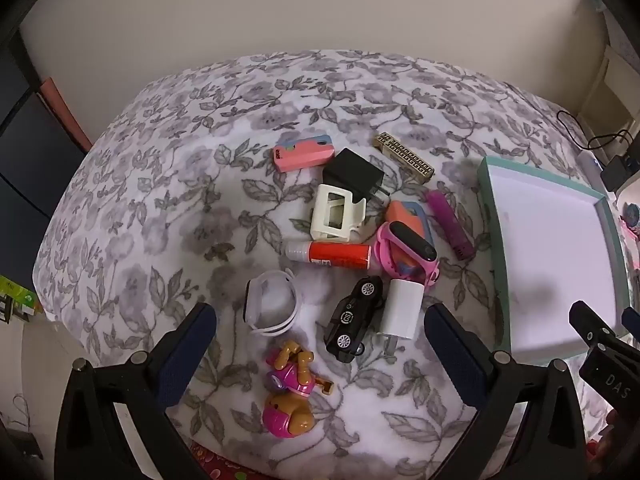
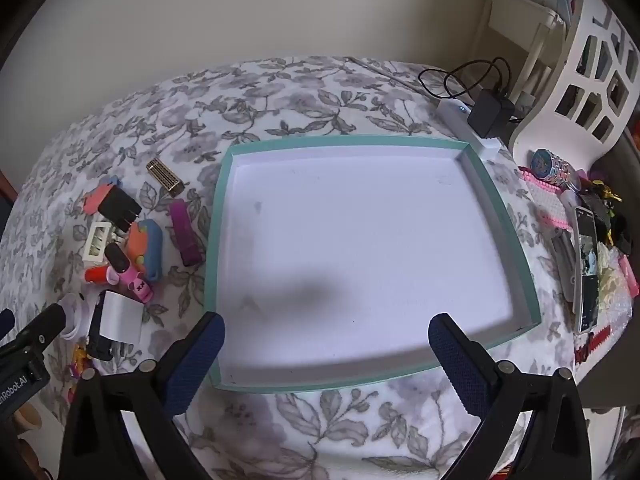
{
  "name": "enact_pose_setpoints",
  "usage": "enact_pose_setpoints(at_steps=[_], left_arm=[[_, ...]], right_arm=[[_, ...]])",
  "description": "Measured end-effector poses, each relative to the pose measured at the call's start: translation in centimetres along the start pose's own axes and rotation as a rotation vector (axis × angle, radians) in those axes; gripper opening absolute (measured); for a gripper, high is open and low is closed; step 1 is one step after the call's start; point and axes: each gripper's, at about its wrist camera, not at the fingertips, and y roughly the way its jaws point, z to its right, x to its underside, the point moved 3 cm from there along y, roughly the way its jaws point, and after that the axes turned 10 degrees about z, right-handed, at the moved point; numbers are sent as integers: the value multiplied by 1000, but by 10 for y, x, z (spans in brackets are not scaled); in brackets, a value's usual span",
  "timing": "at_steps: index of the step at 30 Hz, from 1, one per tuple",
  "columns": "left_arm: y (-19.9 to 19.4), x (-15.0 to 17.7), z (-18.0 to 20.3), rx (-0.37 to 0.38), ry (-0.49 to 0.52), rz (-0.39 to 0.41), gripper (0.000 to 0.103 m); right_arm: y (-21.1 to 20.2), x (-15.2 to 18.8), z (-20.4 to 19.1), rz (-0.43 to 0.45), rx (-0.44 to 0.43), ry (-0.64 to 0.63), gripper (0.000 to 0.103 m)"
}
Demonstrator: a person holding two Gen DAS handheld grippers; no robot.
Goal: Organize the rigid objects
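Nothing has been sorted yet, by the look of it — this reads as the opening step, with both tools poised above the bed and a first pick still to be made.

In the left wrist view, the left gripper (image 1: 320, 332) fills the bottom of the frame, its jaws spread wide and holding nothing. Between them, lowest in the picture, lies a pink toy dog (image 1: 290, 392). Just above it sit a white band (image 1: 270, 306), a black toy car (image 1: 354, 318) and a white charger (image 1: 400, 312), the car and charger touching. Higher still come a red glue stick (image 1: 332, 255), a pink watch (image 1: 406, 250) and a cream frame (image 1: 338, 213); a purple stick (image 1: 450, 224) lies to their right, near the tray. A black adapter (image 1: 354, 174), a pink case (image 1: 304, 153) and a gold patterned bar (image 1: 404, 157) close the pile at the centre top.

In the right wrist view, the right gripper (image 2: 326, 348) hangs with jaws released over the lower edge of the teal tray (image 2: 224, 184), whose white floor is bare. The pile sits at the left of that frame, just beside the tray.

The next move likely calls for dropping the left jaws around one loose piece at the near edge — the toy dog is the freest — without nudging the touching car and charger.
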Motion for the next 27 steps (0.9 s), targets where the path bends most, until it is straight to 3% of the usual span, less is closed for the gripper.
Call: enact_pose_setpoints(at_steps=[27], left_arm=[[8, 5, -11, -87, -26, -52, 103]], right_arm=[[2, -2, 0, -11, 10, -4, 103]])
